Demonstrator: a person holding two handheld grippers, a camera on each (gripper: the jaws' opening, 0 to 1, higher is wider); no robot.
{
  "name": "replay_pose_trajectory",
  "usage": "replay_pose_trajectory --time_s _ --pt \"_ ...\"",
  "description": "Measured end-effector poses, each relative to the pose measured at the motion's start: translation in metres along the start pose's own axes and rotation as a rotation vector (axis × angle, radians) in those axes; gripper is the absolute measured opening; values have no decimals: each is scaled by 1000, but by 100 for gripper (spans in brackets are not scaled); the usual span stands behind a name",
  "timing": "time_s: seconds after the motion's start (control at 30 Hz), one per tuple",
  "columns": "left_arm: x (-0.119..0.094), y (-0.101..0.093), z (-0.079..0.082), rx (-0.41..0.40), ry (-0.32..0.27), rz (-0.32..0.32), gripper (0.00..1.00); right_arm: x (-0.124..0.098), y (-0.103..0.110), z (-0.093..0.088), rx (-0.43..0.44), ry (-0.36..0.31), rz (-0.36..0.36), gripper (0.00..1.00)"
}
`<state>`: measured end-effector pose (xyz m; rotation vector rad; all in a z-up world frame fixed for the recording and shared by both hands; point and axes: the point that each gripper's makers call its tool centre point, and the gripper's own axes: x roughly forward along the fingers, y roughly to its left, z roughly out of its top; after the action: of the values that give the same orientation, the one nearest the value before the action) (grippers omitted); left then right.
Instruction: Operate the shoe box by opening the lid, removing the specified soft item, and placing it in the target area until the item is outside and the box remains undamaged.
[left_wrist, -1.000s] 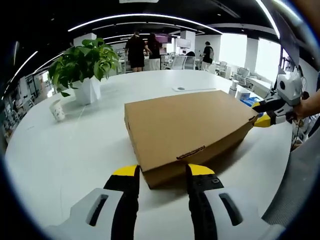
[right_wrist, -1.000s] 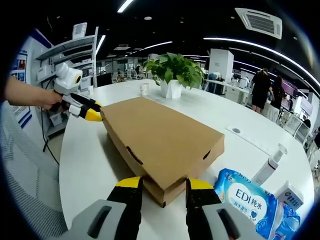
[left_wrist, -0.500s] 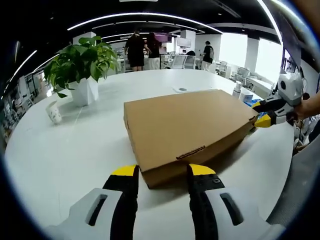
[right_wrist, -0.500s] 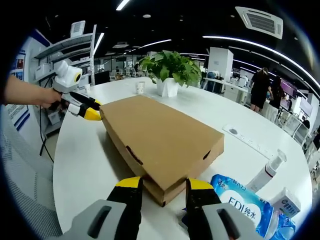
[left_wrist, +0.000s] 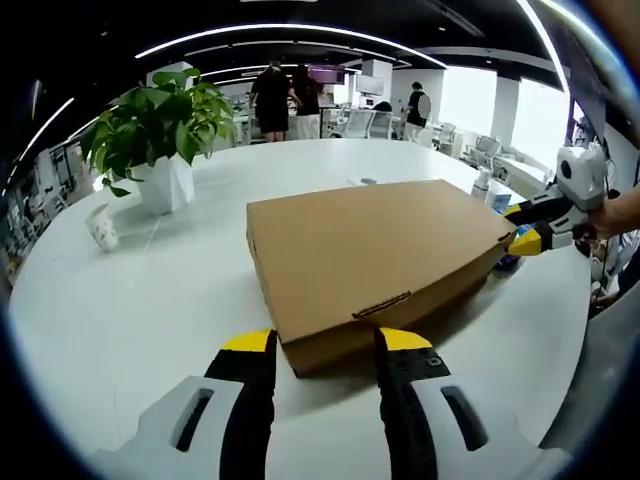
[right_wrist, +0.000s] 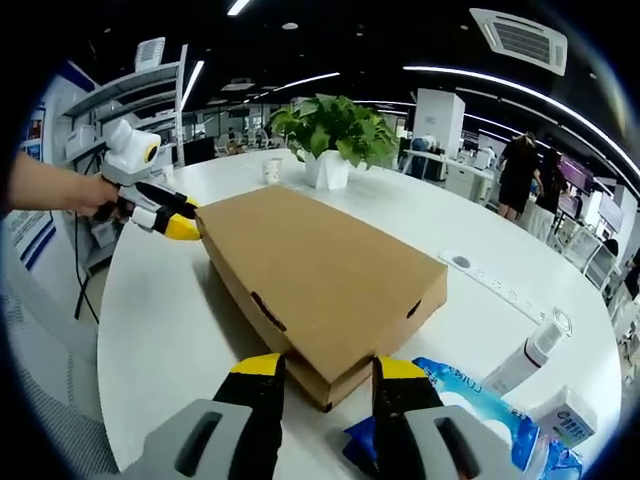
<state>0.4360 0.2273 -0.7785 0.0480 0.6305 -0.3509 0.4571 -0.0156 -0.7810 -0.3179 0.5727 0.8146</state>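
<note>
In the left gripper view, the left gripper (left_wrist: 325, 345) is open around a corner of the closed shoe box (left_wrist: 375, 255) on the white table (left_wrist: 130, 300). In the right gripper view, the right gripper (right_wrist: 325, 372) is open at the opposite corner, with a blue wipes pack (right_wrist: 470, 410) near the table edge.

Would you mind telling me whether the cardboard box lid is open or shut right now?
Shut: the cardboard box lid lies flat, its front tab tucked into the slot.
</note>
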Motion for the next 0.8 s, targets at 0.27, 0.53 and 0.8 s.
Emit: replay_pose_trajectory --time_s 0.27,0.53,0.8 --pt "4 1 3 5 8 -4 40 0 -1 1 8 -1 -6 32" --pt "3 2 2 31 13 26 38 -3 -1 1 28 -9 -11 31" --pt "-5 -5 2 53 20 32 43 -17 6 6 56 -37 -25 32"
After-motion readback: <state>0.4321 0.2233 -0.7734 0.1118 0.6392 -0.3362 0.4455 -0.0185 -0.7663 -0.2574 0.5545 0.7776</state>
